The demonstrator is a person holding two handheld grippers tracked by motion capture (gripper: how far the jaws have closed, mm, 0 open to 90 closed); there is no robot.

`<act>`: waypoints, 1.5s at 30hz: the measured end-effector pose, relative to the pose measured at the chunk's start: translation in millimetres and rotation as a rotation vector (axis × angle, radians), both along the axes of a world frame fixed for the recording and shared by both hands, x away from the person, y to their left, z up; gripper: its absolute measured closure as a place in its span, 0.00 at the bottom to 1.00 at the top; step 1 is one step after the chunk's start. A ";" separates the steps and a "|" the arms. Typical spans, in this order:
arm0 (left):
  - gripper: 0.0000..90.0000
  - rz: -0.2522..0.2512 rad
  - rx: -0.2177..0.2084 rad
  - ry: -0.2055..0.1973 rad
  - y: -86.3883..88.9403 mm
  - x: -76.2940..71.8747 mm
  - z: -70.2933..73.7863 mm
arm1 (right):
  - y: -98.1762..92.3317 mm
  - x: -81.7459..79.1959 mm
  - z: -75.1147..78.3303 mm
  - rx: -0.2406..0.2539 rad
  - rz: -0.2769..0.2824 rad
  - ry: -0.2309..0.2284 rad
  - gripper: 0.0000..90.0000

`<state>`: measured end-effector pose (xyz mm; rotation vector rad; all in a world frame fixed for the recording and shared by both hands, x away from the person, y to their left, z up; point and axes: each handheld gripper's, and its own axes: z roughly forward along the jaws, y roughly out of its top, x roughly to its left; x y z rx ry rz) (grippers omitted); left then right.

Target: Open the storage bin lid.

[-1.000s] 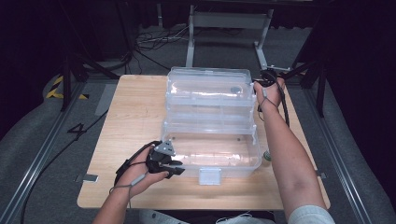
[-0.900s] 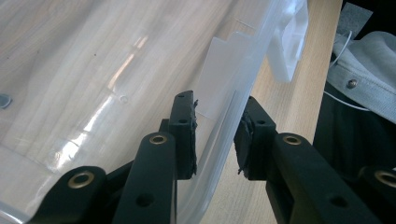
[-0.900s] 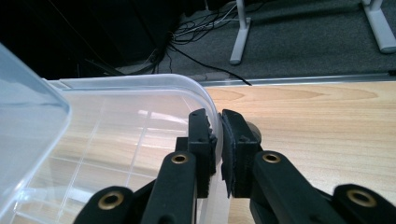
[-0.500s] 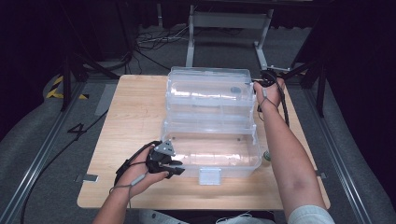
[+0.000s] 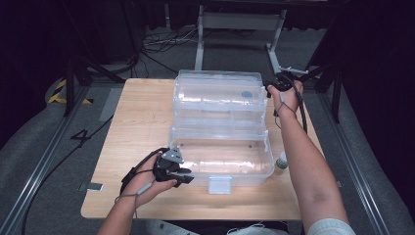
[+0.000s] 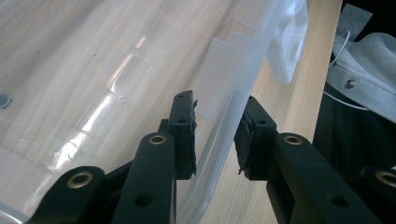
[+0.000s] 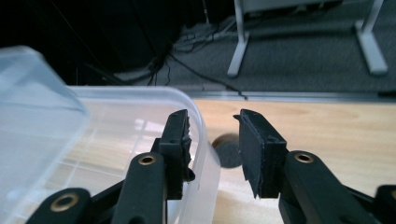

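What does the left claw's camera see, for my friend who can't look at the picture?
The left claw straddles the clear wall of a plastic box, one black jaw inside and one outside. The box stands on a wooden table, with its white latch near the table's edge and grey clothing beyond.

The open clear box (image 5: pixel 220 147) fills the table's middle; bare wood (image 5: pixel 142 117) lies free at its left
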<state>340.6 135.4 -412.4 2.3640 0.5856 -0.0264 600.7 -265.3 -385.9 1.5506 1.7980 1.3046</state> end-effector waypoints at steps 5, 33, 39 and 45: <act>0.78 -0.002 -0.004 0.008 0.2 0.6 0.4 | -6.7 -16.8 14.7 -0.040 0.036 -0.064 0.66; 0.70 0.003 -0.110 -0.001 14.9 -1.4 26.0 | -48.7 -143.7 33.1 0.052 0.206 -0.261 0.52; 0.68 0.039 -0.123 -0.012 24.8 -1.1 31.1 | -55.4 -154.0 38.6 0.001 0.231 -0.251 0.49; 0.66 0.078 -0.133 -0.023 33.7 0.9 35.3 | -65.9 -165.4 43.1 -0.014 0.252 -0.257 0.48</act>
